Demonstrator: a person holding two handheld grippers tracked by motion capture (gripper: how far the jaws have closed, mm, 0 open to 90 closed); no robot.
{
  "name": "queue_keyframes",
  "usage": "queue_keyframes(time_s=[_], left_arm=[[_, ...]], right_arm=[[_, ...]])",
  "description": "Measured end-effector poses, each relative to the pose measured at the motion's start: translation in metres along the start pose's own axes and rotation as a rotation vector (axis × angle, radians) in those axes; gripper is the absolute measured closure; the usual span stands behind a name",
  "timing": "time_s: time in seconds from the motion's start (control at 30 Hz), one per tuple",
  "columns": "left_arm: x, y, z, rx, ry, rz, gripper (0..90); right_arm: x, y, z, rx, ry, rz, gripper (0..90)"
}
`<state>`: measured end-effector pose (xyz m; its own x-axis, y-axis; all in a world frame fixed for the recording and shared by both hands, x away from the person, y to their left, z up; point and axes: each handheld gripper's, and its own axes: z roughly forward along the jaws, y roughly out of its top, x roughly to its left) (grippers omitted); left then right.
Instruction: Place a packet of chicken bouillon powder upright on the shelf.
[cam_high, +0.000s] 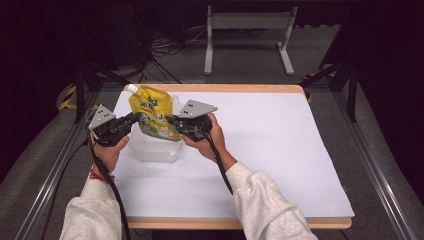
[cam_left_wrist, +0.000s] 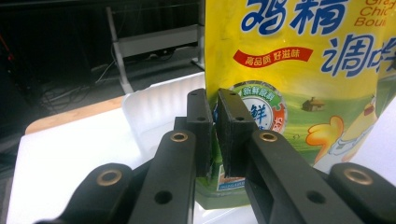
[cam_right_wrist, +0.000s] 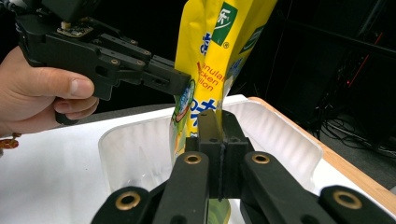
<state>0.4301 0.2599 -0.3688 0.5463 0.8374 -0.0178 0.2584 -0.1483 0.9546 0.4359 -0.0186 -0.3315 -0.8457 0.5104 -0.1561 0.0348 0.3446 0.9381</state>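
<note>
Two grippers pinch the yellow pouch (cam_high: 152, 116) by opposite edges: the left gripper (cam_left_wrist: 214, 122) has its fingers clamped on one side seam, the right gripper (cam_right_wrist: 218, 135) is closed tight on the other. The pouch hangs upright between them, bottom just inside the clear tub (cam_right_wrist: 275, 135) on the counter (cam_high: 270, 150). Best to lower both hands evenly, keeping it centred beyond the near wall, before letting go

Pouch (cam_left_wrist: 299, 70) top cut off; bottom hidden behind left gripper (cam_left_wrist: 214, 135).
</note>
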Motion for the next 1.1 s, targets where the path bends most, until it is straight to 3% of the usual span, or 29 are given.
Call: queue_keyframes(time_s=[0.3,0.53,0.67,1.1], left_arm=[[0.007,-0.008,0.001,0.006,0.007,-0.035,83.9],[0.009,-0.013,0.003,0.04,0.005,-0.027,83.8],[0.006,-0.018,0.006,0.079,0.021,0.006,83.6],[0.004,-0.028,0.007,0.123,0.025,0.01,83.6]], right_arm=[[0.003,-0.004,0.013,0.019,0.001,-0.004,90.0],[0.005,-0.009,0.018,0.028,0.011,0.02,90.0],[0.006,-0.015,0.02,0.042,0.019,0.032,90.0],[0.008,-0.027,0.026,0.079,0.043,0.052,89.9]])
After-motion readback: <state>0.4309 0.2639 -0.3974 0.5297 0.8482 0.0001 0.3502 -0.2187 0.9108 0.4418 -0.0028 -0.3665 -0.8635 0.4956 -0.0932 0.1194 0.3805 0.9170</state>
